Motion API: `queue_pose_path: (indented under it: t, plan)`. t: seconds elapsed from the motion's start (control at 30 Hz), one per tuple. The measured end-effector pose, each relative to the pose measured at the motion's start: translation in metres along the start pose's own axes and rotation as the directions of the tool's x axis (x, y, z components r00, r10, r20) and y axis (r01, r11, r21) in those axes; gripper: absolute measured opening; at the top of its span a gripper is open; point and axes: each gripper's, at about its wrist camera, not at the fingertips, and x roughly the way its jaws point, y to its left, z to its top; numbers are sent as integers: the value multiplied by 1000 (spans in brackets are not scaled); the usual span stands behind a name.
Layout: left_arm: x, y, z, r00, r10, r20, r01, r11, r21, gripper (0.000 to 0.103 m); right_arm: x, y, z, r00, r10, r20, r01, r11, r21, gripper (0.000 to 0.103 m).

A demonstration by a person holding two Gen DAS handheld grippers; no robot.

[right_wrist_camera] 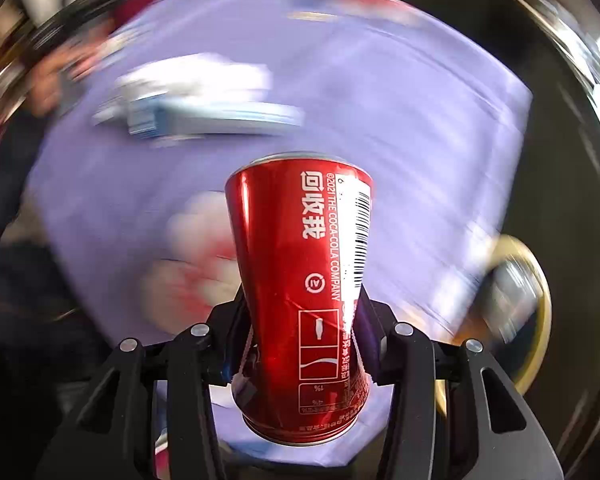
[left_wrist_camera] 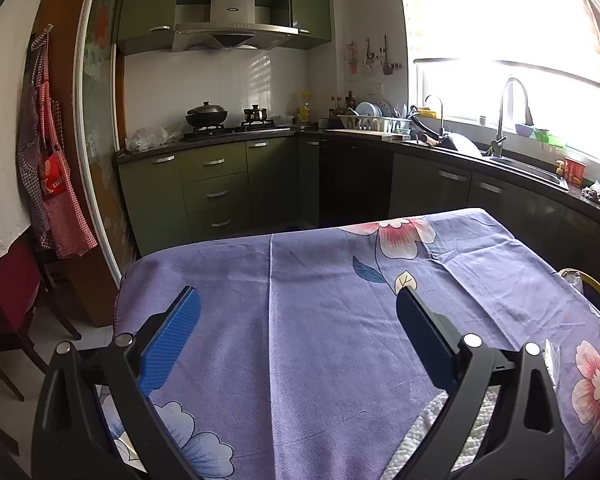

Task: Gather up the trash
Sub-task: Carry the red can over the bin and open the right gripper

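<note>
Above purple tablecloth [right_wrist_camera: 400, 120], right hand-held gripper [right_wrist_camera: 300, 344] clamps dented red can [right_wrist_camera: 300, 280].

"©2021 THE COCA-COLA COMPANY", probably "回收我", on can [right_wrist_camera: 300, 280]

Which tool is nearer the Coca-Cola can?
Right. The right tool is clamped on the red Coca-Cola can; the left tool hangs open over the floral tablecloth, holding nothing.

Red can [right_wrist_camera: 300, 280]; purple tablecloth [left_wrist_camera: 320, 320] with pink flowers.
</note>
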Motion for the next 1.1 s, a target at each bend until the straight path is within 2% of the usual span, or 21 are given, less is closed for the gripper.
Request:
queue_pose_path:
  t: [0.1, 0.13, 0.2, 0.3, 0.37, 0.5, 0.57, 0.6, 0.7, 0.77, 0.93, 1.1]
  plan:
    - [0, -1, -1, 1000, -3, -2, 3, 1000, 5, 93, -1, -68, -24, 997, -74, -22, 77, 966, 248, 46]
    - [1, -2, -1, 1000, -4, -4, 4, 1000, 8, 93, -1, -84, -29, 996, -84, -26, 88, 951, 298, 47]
    - [2, -3, -1, 1000, -3, -7, 3, 1000, 14, 93, -4, -123, -43, 994, -104, -42, 112, 907, 406, 47]
    - [2, -4, -2, 1000, -3, -9, 4, 1000, 16, 93, 8, -170, -61, 988, -131, -82, 155, 816, 557, 47]
    - [2, -4, -2, 1000, -4, -10, 5, 1000, 15, 93, 15, -187, -65, 986, -137, -94, 166, 769, 617, 47]
    - [2, -4, -2, 1000, -4, -9, 4, 1000, 17, 93, 27, -212, -77, 984, -145, -102, 175, 707, 686, 47]
    - [3, -5, -3, 1000, -6, -12, 6, 1000, 19, 93, 31, -223, -81, 977, -182, -111, 206, 674, 709, 64]
    - [3, -5, -4, 1000, -7, -13, 7, 1000, 21, 93, 31, -226, -84, 970, -212, -119, 231, 655, 719, 64]
    - [4, -7, -6, 1000, -13, -18, 13, 1000, 25, 93, 24, -221, -91, 971, -217, -95, 212, 617, 758, 64]
    - [5, -8, -6, 1000, -18, -20, 18, 999, 26, 93, 15, -224, -97, 974, -216, -65, 186, 608, 772, 64]
    - [3, -16, -7, 997, -65, -31, 66, 997, 43, 93, -24, -159, -105, 974, -207, 93, 60, 630, 774, 64]
    - [-2, -35, -8, 989, -144, -41, 147, 986, 78, 93, -38, -96, -110, 954, -162, 252, -85, 661, 745, 64]
